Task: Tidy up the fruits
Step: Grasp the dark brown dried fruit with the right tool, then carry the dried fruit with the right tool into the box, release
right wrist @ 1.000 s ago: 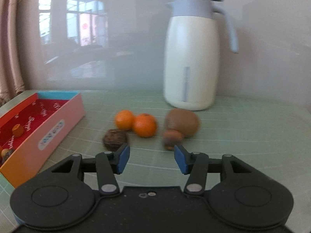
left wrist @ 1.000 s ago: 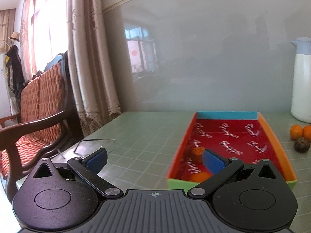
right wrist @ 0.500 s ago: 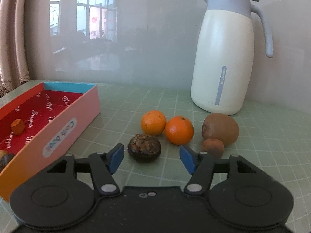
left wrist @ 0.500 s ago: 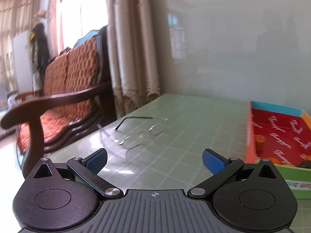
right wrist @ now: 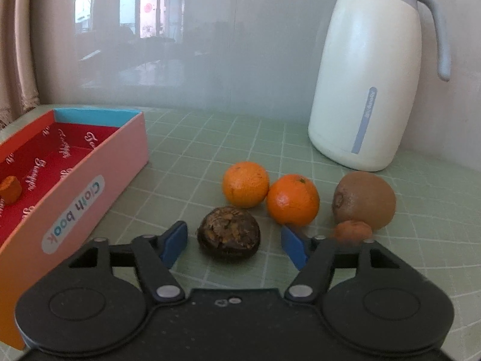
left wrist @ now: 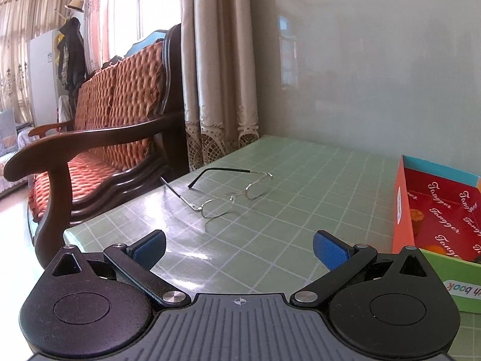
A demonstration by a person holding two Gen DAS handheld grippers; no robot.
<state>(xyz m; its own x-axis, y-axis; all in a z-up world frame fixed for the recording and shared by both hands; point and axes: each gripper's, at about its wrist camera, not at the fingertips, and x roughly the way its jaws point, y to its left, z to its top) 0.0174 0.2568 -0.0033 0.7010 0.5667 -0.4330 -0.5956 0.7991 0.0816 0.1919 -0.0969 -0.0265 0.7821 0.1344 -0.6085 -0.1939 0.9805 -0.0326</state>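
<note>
So, one small orange piece (right wrist: 10, 189) sits in the box (right wrist: 90, 186), five fruits wait on the surface (right wrist: 186, 156), right tool (right wrist: 233, 245) closing around the dark fruit (right wrist: 228, 233), untouched, left tool (left wrist: 239, 248) spread empty.

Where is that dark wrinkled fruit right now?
In the right wrist view, the dark fruit lies on the table between the right gripper's open fingers, just before two oranges.

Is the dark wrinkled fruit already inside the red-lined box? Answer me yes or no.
No, the dark wrinkled fruit lies on the green table outside the box, between the right gripper fingers, which do not touch it.
</note>
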